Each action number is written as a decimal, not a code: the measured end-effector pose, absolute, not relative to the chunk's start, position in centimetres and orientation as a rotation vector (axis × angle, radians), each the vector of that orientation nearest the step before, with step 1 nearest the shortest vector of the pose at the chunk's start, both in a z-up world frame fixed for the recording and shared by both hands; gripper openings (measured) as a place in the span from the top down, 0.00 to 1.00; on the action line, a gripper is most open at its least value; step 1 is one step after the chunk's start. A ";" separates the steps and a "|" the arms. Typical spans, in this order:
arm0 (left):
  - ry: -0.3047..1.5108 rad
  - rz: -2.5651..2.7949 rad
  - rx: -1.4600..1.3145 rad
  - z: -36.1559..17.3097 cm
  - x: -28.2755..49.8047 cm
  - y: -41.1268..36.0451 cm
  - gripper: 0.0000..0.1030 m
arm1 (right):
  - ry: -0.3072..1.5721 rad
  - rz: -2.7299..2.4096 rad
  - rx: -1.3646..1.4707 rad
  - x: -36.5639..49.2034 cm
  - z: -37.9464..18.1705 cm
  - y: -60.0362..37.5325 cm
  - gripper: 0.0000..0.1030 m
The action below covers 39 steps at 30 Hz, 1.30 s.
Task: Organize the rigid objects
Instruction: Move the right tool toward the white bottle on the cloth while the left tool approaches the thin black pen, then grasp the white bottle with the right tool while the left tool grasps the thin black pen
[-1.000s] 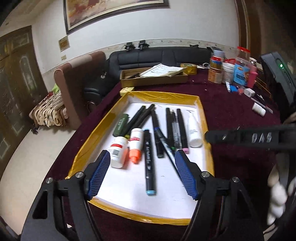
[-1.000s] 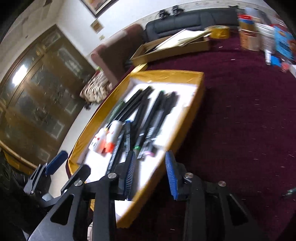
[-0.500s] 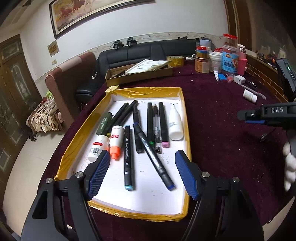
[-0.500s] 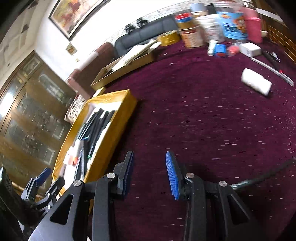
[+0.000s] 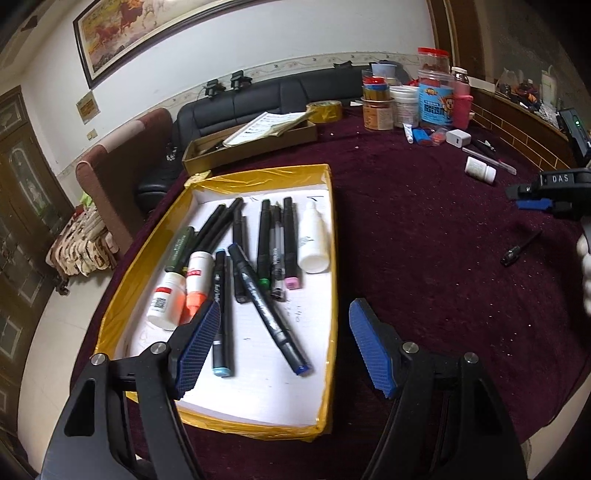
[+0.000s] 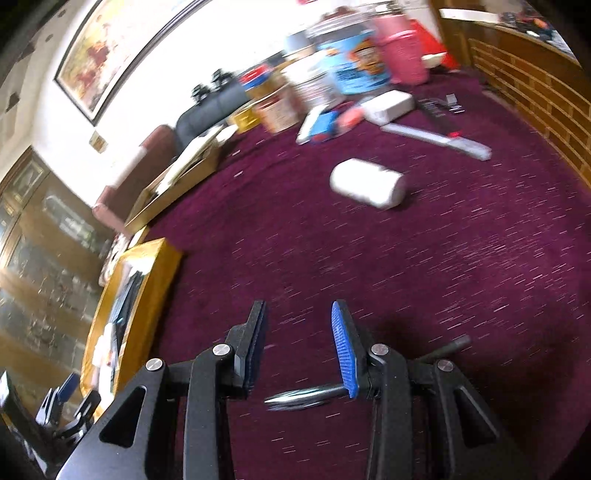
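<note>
Maroon-covered bench [image 5: 424, 229] with a gold-taped tray [image 5: 334, 258] of markers [image 5: 267, 317] and small bottles.
Left gripper [image 5: 284, 343] hangs over the tray's near end, jaws released and empty. Right gripper [image 6: 299, 343], jaws parted with nothing between them, hovers above a dark pen [image 6: 306, 397] lying on the cloth; a white bottle [image 6: 365, 182] lies farther off, well apart from the tray.

This is a living room in a home: a black sofa [image 5: 258, 99], a brown armchair [image 5: 122, 155], a big painting [image 5: 221, 33] and a desk [image 5: 424, 258] with red cloth.
</note>
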<state>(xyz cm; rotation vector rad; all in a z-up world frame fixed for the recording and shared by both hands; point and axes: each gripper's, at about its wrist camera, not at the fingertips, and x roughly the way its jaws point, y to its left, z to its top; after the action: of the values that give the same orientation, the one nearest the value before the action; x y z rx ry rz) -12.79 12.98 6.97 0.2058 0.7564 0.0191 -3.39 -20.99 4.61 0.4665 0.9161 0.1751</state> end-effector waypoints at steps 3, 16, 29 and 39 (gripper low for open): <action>0.758 -0.010 0.197 7.0 -12.9 12.5 0.30 | 0.913 0.105 0.489 -2.8 4.4 -24.3 0.69; 0.778 -0.108 0.213 6.6 -12.8 9.4 0.30 | 0.872 0.035 0.410 3.6 5.6 -27.5 0.53; 0.794 -0.204 0.095 7.1 -12.1 9.0 0.30 | 0.941 0.063 0.025 9.3 3.8 -20.0 0.49; 0.849 -0.376 0.131 6.3 -9.5 3.7 0.30 | 0.956 0.009 0.192 5.7 3.6 -23.3 0.71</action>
<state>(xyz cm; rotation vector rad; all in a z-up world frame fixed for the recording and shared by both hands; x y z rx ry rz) -9.51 3.75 6.35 0.1307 0.8489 -0.3761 5.70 -23.25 3.57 0.1919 0.9556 0.0090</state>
